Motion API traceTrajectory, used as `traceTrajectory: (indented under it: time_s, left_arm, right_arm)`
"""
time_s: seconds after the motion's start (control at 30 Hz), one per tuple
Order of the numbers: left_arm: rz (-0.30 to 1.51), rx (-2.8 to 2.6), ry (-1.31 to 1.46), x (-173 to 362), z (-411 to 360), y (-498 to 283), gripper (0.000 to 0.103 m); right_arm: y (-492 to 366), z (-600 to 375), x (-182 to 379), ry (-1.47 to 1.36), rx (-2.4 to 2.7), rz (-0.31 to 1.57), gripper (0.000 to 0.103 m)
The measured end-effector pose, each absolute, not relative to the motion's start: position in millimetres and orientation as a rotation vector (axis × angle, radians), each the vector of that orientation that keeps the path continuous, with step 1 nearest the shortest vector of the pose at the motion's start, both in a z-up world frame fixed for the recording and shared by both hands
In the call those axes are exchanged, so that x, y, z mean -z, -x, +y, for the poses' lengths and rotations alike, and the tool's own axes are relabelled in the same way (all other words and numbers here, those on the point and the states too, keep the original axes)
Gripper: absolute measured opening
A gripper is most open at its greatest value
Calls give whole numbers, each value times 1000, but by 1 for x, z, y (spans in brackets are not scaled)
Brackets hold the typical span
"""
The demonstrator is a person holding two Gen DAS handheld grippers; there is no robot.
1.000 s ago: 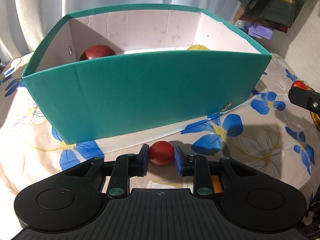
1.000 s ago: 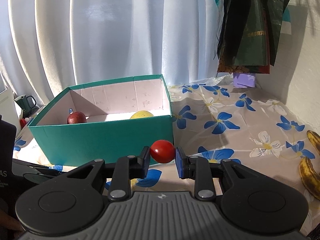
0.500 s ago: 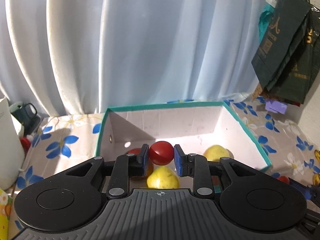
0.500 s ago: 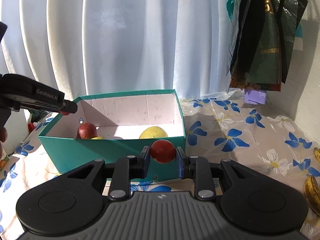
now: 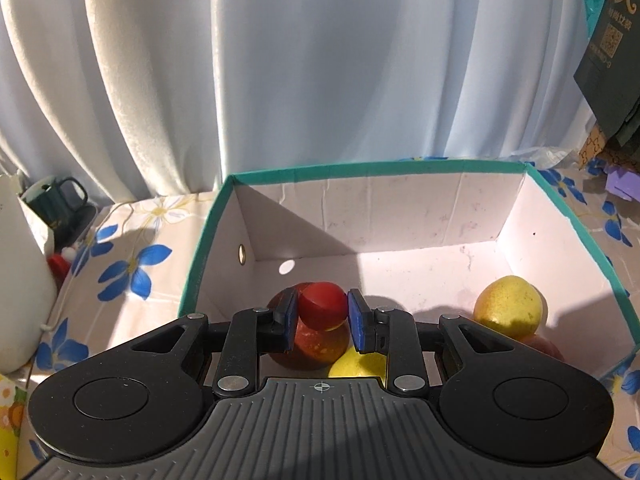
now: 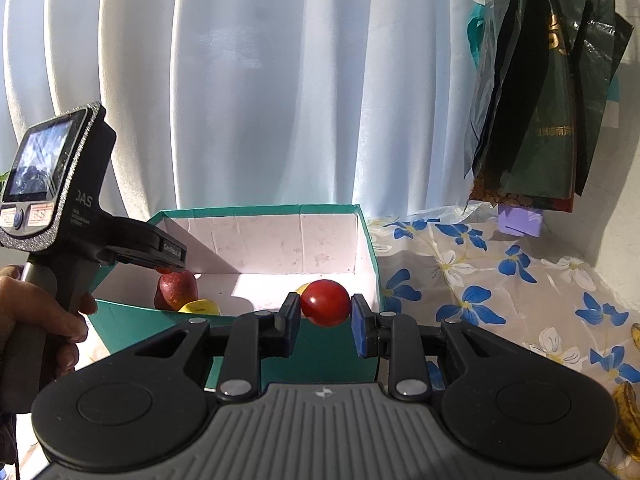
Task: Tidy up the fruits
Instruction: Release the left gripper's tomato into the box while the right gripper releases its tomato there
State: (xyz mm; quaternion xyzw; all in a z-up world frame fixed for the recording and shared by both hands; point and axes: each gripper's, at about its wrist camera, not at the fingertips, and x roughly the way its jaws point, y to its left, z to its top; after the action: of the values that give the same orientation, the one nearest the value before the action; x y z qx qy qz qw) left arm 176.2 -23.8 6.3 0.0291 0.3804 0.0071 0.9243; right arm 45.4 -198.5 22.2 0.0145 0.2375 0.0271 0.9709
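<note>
My left gripper (image 5: 322, 312) is shut on a small red tomato (image 5: 323, 306) and hangs over the left part of the teal box (image 5: 360, 170). Inside the box, under it, lie a large red apple (image 5: 316, 346), a yellow fruit (image 5: 356, 364) and, to the right, a yellow pear (image 5: 508, 306) with a reddish fruit (image 5: 544, 346) beside it. My right gripper (image 6: 325, 314) is shut on a second red tomato (image 6: 325, 302), just in front of the box's near wall (image 6: 320, 356). The left gripper's body (image 6: 80, 216), held by a hand (image 6: 36, 312), shows above the box's left side.
A floral cloth (image 6: 480, 280) covers the table. Spotted bananas (image 6: 628, 408) lie at the right edge. Dark bags (image 6: 540, 120) hang on the right wall, a purple thing (image 6: 520, 220) under them. A white jug (image 5: 20, 280) and a green mug (image 5: 56, 200) stand left of the box. Curtains behind.
My left gripper rose from the cloth in front of the box, carrying its tomato, and now hangs over the box's inside. The right gripper lifted slightly and came closer to the box.
</note>
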Motion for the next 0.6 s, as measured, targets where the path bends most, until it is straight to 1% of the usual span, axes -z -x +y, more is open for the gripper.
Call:
traceTrajectory:
  time_s: [0.23,0.33,0.4,0.43,0.47,0.53,0.57,0.6]
  left_arm:
    - [808,-8,-75,7,-27,-186,30]
    - [807,-6,-84,7,-29,-187,33]
    - [806,-4,-85,8,-29,-187,43]
    - [806,-5,-86,9,-29,-187,50]
    - [810,-7,-83,9,-29,-188,60]
    - [810,-2,-75,9,-28,-188,70]
    - [809,-2,-74,8,-28,-188,80]
    - [803,-11,-69,6,-27,-186,87]
  right_arm:
    - [-53,-199,-22,-31,-40,478,26]
    - [-55,-198,-22,-31,-39,474,26]
    - [-57,-197,-22,-30,-41,473,26]
    - [-58,-197,-22,-28,-43,473,26]
    - [-60,-196,-22,-27,-44,474,26]
    - [-62,-196,-21,-28,-45,475,26]
    - [-63,-196,-21,-27,-47,476,26]
    - [-64,-196,-21,-28,-48,477,26]
